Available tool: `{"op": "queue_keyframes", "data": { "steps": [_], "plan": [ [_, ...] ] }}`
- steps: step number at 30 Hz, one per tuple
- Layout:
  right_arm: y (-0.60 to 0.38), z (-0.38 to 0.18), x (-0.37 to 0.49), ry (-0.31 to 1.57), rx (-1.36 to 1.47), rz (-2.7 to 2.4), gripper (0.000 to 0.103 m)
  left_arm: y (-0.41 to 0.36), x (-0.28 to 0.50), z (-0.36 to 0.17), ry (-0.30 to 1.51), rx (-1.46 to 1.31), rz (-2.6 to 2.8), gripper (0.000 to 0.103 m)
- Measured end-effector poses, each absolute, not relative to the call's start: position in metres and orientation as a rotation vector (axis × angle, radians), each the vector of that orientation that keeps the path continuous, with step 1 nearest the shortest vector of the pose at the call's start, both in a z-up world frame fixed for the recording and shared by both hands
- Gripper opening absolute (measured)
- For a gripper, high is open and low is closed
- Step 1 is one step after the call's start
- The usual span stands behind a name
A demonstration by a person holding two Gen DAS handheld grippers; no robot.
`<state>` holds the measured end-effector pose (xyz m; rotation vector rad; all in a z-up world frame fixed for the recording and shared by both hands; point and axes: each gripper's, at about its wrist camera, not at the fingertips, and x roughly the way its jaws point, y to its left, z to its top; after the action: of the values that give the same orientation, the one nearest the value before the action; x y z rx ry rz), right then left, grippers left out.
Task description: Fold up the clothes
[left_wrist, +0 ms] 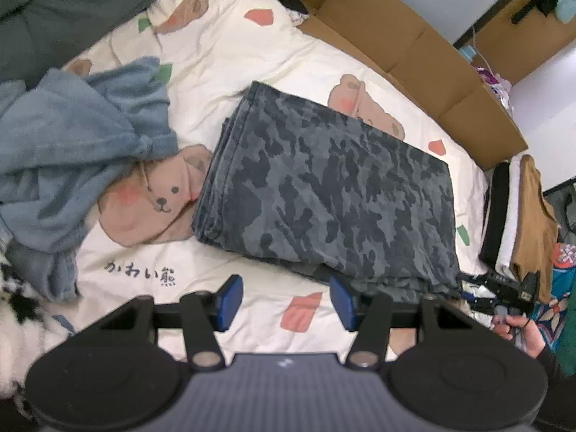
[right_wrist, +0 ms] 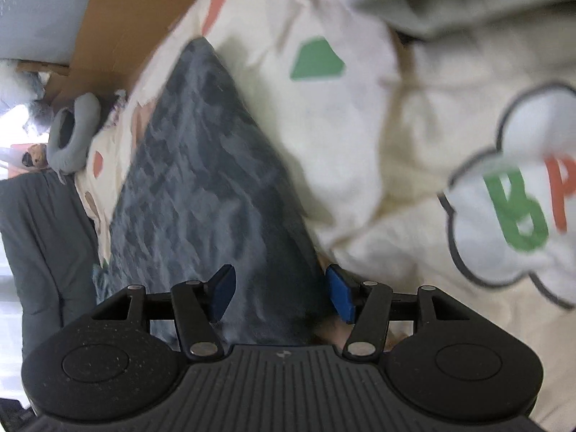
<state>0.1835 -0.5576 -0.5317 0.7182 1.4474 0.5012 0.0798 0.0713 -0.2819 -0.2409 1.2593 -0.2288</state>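
A folded blue camouflage garment [left_wrist: 324, 194] lies flat on the cream bear-print bedcover [left_wrist: 223, 54]. My left gripper [left_wrist: 284, 302] is open and empty, hovering just above the garment's near edge. In the right wrist view the same camouflage garment [right_wrist: 201, 194] runs away from my right gripper [right_wrist: 280, 295], which is open with its jaws either side of the garment's near corner. A crumpled light blue fleece garment [left_wrist: 72, 151] lies to the left on the bed.
A brown cardboard sheet [left_wrist: 414, 43] lines the bed's far side. A grey neck pillow [right_wrist: 72, 133] sits at the head. Dark and tan items [left_wrist: 532, 216] hang at the right edge. The right hand with its gripper [left_wrist: 514, 309] shows at lower right.
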Motion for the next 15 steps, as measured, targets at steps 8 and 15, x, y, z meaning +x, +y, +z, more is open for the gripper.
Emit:
{"op": "queue_keyframes", "data": {
  "steps": [8,15],
  "plan": [
    [-0.563,-0.555,0.163,1.441,0.892,0.535,0.044,0.052,0.090,-0.286,1.239,-0.245,-0.293,0.060],
    [-0.565,-0.525,0.160,1.376,0.910,0.572,0.011,0.042,0.117,-0.317,1.223,-0.270,-0.376,0.059]
  ]
}}
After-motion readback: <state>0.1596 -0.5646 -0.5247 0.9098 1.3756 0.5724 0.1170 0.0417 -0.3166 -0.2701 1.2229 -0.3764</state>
